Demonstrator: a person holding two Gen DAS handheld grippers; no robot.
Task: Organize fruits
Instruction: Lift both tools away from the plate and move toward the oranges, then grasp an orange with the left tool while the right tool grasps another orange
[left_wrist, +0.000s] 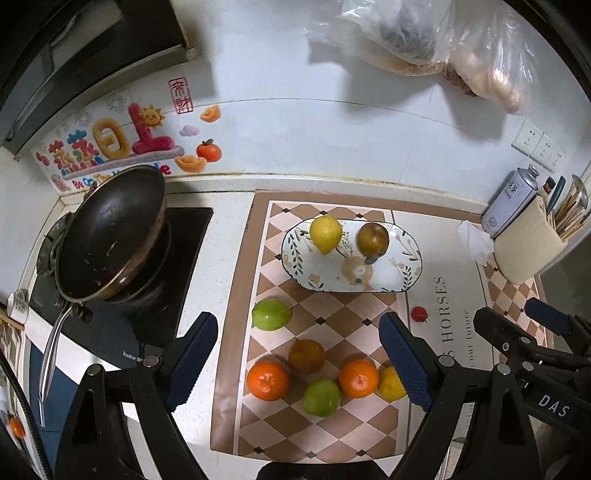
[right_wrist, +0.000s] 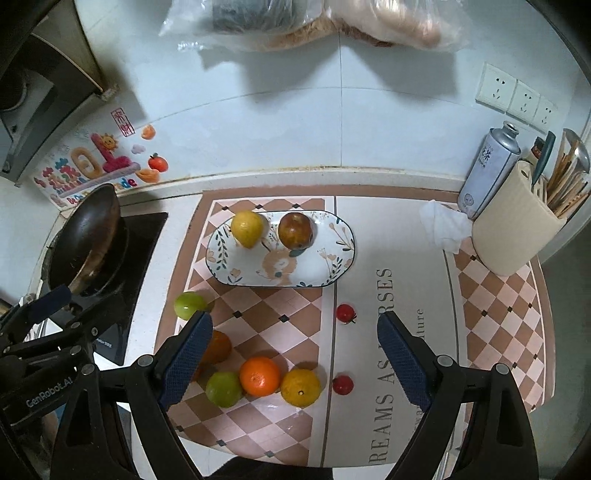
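An oval patterned plate sits on the checkered mat and holds a yellow lemon and a brown-red fruit. Loose on the mat lie a green fruit, a dark orange fruit, two oranges, a second green fruit, a yellow-orange fruit and two cherry tomatoes. My left gripper is open above the loose fruit. My right gripper is open above them too.
A dark wok stands on the stove at the left. A cream utensil holder, a spray can and a crumpled tissue stand at the right back. Plastic bags hang on the tiled wall.
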